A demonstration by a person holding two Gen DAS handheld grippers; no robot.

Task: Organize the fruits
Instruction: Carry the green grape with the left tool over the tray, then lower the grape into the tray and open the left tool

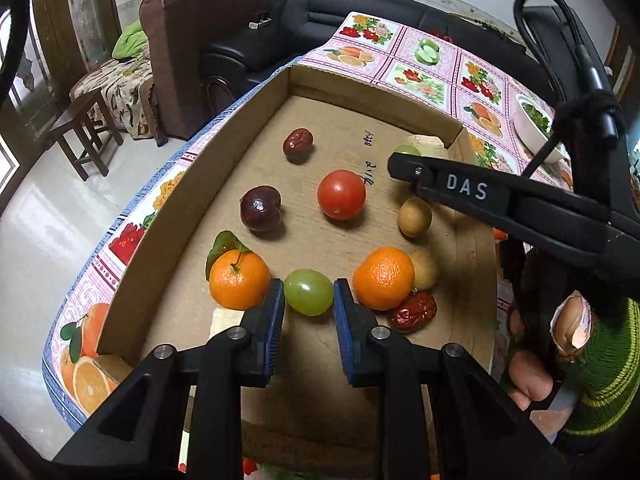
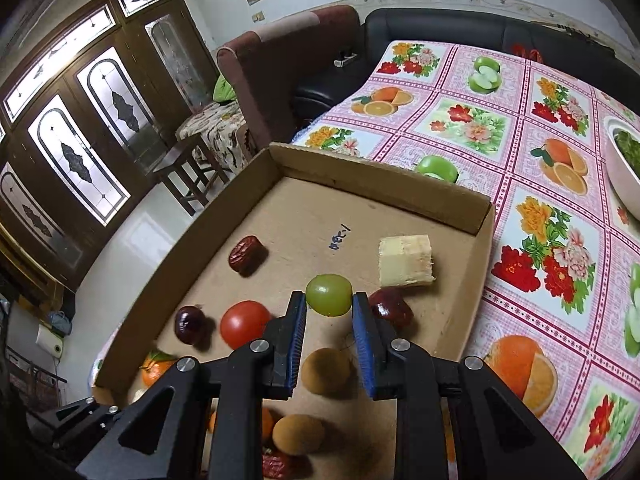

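Living room, worktop [image 2: 520, 168] with a fruit-print cloth, and our cardboard tray [image 1: 192, 200] of fruit on it.

So we've got a grape in each claw right now. Left claw [image 1: 309, 300] is clamped on a green grape [image 1: 309, 291] down at the near end of the tray, sitting between two oranges [image 1: 239, 278]. Right claw [image 2: 329, 304] is pinching the other grape [image 2: 329, 294], further up the tray, just beside a pale yellow chunk [image 2: 405, 266] and a dark red date [image 2: 394, 306]. Also in the tray we can see a tomato [image 1: 341, 195], a dark plum [image 1: 260, 208] and a couple of brown fruits [image 2: 326, 370]. White bowl [image 2: 624, 176] of greens sits on the cloth, well apart from the tray.
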